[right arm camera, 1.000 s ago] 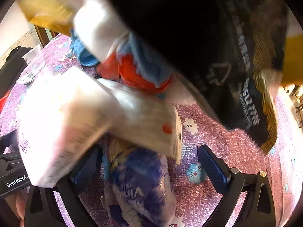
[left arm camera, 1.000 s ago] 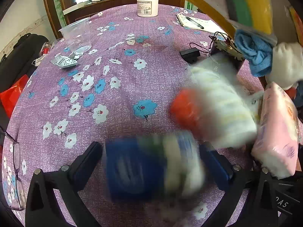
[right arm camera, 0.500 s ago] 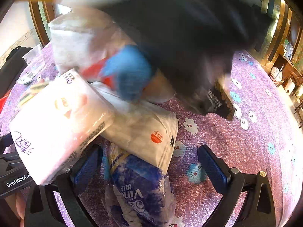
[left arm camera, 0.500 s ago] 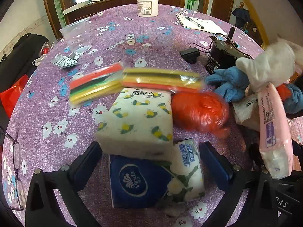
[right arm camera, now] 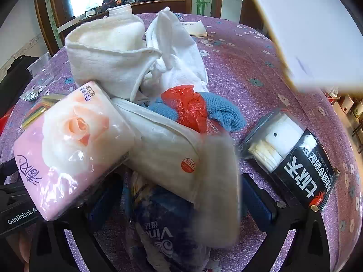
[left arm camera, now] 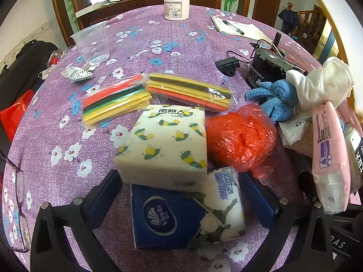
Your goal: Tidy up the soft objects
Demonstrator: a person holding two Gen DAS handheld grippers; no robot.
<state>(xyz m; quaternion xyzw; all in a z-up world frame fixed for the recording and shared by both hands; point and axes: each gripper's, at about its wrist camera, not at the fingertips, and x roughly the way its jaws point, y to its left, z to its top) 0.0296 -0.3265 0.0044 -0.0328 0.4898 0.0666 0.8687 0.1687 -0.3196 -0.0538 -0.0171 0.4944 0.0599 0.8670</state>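
Soft goods lie heaped on the purple flowered tablecloth (left arm camera: 145, 40). In the left wrist view my open left gripper (left arm camera: 181, 197) straddles a blue Vinda tissue pack (left arm camera: 181, 217) without gripping it. A yellow-flower tissue pack (left arm camera: 165, 147) leans on it, beside an orange plastic bag (left arm camera: 240, 136), two sponge packs (left arm camera: 115, 102), a blue cloth (left arm camera: 274, 97), white towels (left arm camera: 322, 81) and a pink tissue pack (left arm camera: 329, 154). In the right wrist view my open right gripper (right arm camera: 179, 201) sits around another Vinda pack (right arm camera: 163, 226), under a white bag (right arm camera: 165, 154), the pink pack (right arm camera: 68, 145), towels (right arm camera: 113, 56) and a black packet (right arm camera: 295, 158).
A clear plastic cup (left arm camera: 93, 43), a white jar (left arm camera: 176, 6), papers with a pen (left arm camera: 238, 27), a black motor with wires (left arm camera: 265, 68) and a foil blister pack (left arm camera: 77, 74) stand further back. Glasses (left arm camera: 18, 204) lie at the left edge. A pale board (right arm camera: 306, 34) is overhead right.
The soft items were falling and blurred a second ago; now they lie settled in a heap. The black packet has landed to the right. Neither gripper has moved.
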